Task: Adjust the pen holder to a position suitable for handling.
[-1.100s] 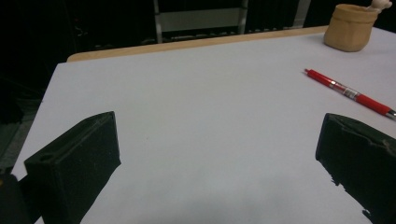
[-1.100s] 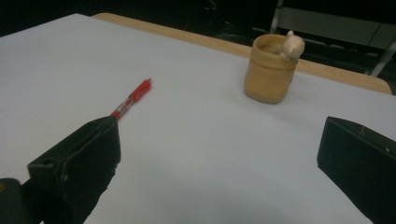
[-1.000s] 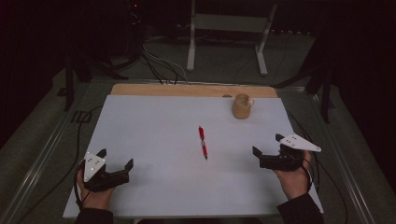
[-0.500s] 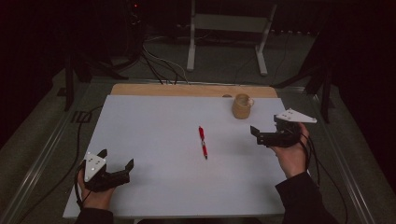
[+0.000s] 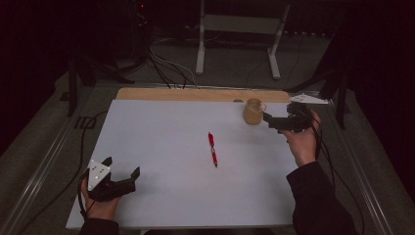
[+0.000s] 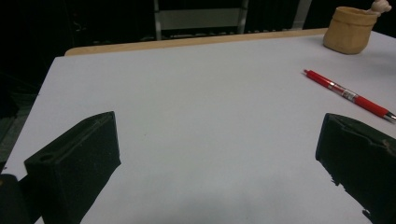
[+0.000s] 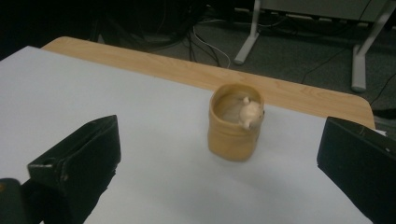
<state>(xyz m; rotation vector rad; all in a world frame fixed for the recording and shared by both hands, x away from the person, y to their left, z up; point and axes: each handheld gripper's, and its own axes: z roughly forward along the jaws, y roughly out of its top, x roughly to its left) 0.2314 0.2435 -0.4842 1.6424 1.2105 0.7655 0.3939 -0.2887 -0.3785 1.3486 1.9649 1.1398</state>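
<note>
A red pen (image 5: pixel 212 149) lies near the middle of the white table sheet (image 5: pixel 161 132), and the left gripper view has the red pen (image 6: pixel 348 94) at its right. A tan cup (image 5: pixel 253 111) stands upright at the back right; a small pale figure sits on the rim of the tan cup (image 7: pixel 234 122). My right gripper (image 5: pixel 272 121) is open, held just right of the cup and pointing at it, with the cup ahead of its jaws. My left gripper (image 5: pixel 122 171) is open near the front left corner, with nothing between its jaws.
A wooden table edge (image 5: pixel 195 94) runs along the back of the sheet. Beyond it are a metal stand (image 5: pixel 240 29) and cables (image 5: pixel 166 68) on a dark floor. Metal rails (image 5: pixel 44 156) flank the table.
My right gripper has moved away from the front right toward the back, closing in on the cup. The left gripper and the pen have stayed put.
</note>
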